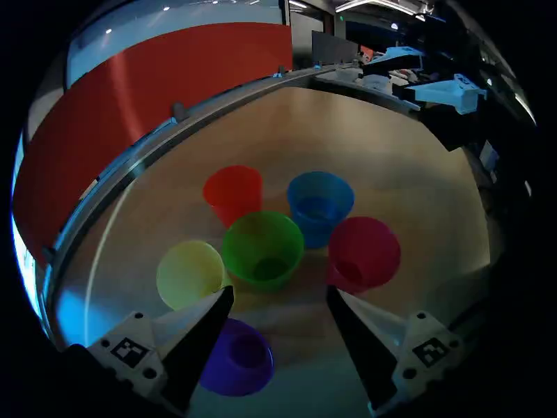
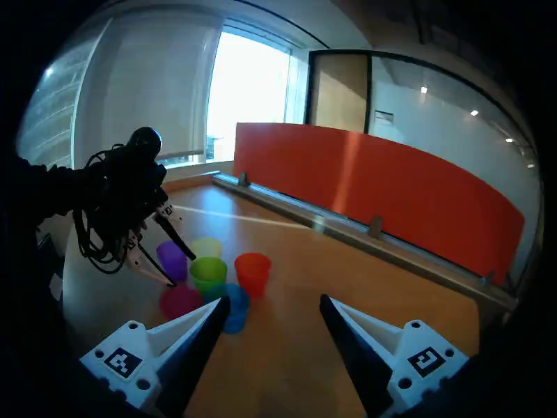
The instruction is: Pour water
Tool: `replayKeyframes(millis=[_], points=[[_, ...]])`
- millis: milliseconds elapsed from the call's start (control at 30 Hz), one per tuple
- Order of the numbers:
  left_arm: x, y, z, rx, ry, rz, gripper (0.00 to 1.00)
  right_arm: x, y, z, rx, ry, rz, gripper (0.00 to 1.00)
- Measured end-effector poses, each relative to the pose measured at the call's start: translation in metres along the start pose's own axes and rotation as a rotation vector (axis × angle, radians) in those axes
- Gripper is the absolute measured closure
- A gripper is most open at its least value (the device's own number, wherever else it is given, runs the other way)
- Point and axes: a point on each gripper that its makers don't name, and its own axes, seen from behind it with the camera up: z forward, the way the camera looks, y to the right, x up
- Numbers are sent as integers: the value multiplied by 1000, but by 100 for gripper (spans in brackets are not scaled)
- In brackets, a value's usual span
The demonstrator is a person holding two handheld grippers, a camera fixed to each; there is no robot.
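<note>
Left gripper (image 1: pixel 280 299): fingers apart, nothing between them, held above the cups and pointing down at the cluster. Right gripper (image 2: pixel 273 301): fingers likewise apart and empty, sitting further back over the bare bench (image 2: pixel 313 348) and looking toward the cluster.

Six plastic cups stand upright and open-mouthed, packed together on the bench, well in from the edge that carries the red divider panel (image 1: pixel 139 90).
- Green cup (image 1: pixel 263 247) in the middle of the group.
- Orange-red cup (image 1: pixel 233 191) and blue cup (image 1: pixel 320 202) on its far side, toward the divider edge.
- Yellow cup (image 1: pixel 189 272) and crimson cup (image 1: pixel 363 251) flank it.
- Purple cup (image 1: pixel 237 355) lies nearest, partly hidden behind one finger of the left gripper.

Whether neighbouring cups touch cannot be told. Water level: cannot tell in any cup.

In the right gripper view the left gripper hangs over the purple and yellow cups, tilted downward, with a loop of cable (image 2: pixel 94 244) trailing from it and a dark sleeve (image 2: pixel 49 188) behind.
</note>
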Motion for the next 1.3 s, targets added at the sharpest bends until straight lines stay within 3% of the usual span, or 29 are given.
replayKeyframes(millis=[1300], points=[[26, -17, 30, 22, 1, -14, 1, -6, 7, -3, -15, -10, 0, 0]])
